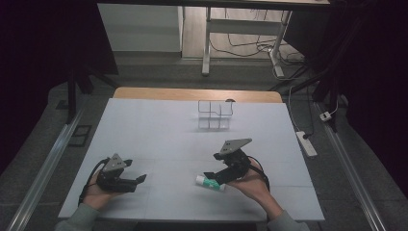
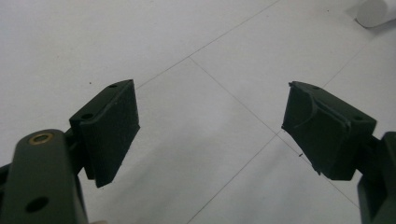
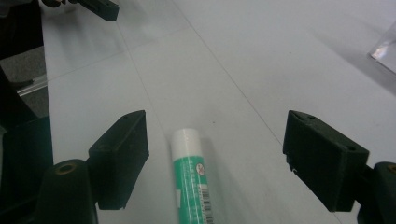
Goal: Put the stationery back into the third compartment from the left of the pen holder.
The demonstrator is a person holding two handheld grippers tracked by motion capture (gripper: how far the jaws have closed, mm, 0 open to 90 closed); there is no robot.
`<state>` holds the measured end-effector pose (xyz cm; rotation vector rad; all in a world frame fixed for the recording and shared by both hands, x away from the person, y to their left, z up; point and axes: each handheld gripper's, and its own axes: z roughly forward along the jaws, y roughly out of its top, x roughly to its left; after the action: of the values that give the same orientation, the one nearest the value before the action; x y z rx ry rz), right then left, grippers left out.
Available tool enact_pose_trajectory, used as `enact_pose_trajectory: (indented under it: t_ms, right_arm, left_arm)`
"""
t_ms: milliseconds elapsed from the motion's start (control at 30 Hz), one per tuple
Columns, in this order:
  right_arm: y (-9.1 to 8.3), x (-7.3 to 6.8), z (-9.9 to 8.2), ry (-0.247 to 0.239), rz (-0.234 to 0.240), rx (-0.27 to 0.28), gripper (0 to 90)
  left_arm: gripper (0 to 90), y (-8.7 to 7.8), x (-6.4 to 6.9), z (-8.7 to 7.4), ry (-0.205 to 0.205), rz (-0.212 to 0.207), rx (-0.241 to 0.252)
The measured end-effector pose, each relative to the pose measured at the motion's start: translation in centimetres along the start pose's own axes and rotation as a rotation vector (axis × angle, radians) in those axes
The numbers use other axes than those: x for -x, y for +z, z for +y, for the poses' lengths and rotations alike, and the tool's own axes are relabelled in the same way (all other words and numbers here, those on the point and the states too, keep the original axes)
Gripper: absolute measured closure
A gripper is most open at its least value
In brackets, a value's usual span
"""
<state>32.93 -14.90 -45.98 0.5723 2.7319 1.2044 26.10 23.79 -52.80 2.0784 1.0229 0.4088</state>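
Note:
A green and white glue stick (image 1: 210,183) lies flat on the white table near the front. My right gripper (image 1: 210,175) is just over it, held low in the person's hand. In the right gripper view the glue stick (image 3: 190,175) lies between the open jaws of the right gripper (image 3: 215,128), nearer the left one, and neither pad touches it. My left gripper (image 1: 140,179) rests at the front left, pointing right. Its jaws stand wide apart in the left gripper view, where the left gripper (image 2: 210,98) has only bare table between its pads.
A clear box with compartments (image 1: 216,114) stands at the far middle of the table, and its corner (image 3: 385,49) shows in the right gripper view. A white rounded end (image 2: 376,11) lies at the top right of the left gripper view. The table's front edge (image 1: 192,219) is close to both hands.

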Motion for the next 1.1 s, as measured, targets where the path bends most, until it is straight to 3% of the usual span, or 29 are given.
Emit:
enact_pose_trajectory:
  t_ms: [400, 667, 1100]
  right_arm:
    - [2.1, -0.5, 0.9, -0.008, 0.053, -0.087, 22.3]
    - [3.9, -1.0, 1.4, -0.072, 0.076, -0.202, 23.4]
    - [6.0, -1.7, 1.4, -0.135, 0.071, -0.313, 26.5]
  left_arm:
    - [18.0, 0.1, 0.0, -0.1, 0.004, 0.000, -0.007]
    - [18.0, 0.1, 0.0, -0.1, 0.003, 0.000, -0.010]
    - [18.0, 0.1, 0.1, -0.1, 0.011, 0.001, -0.012]
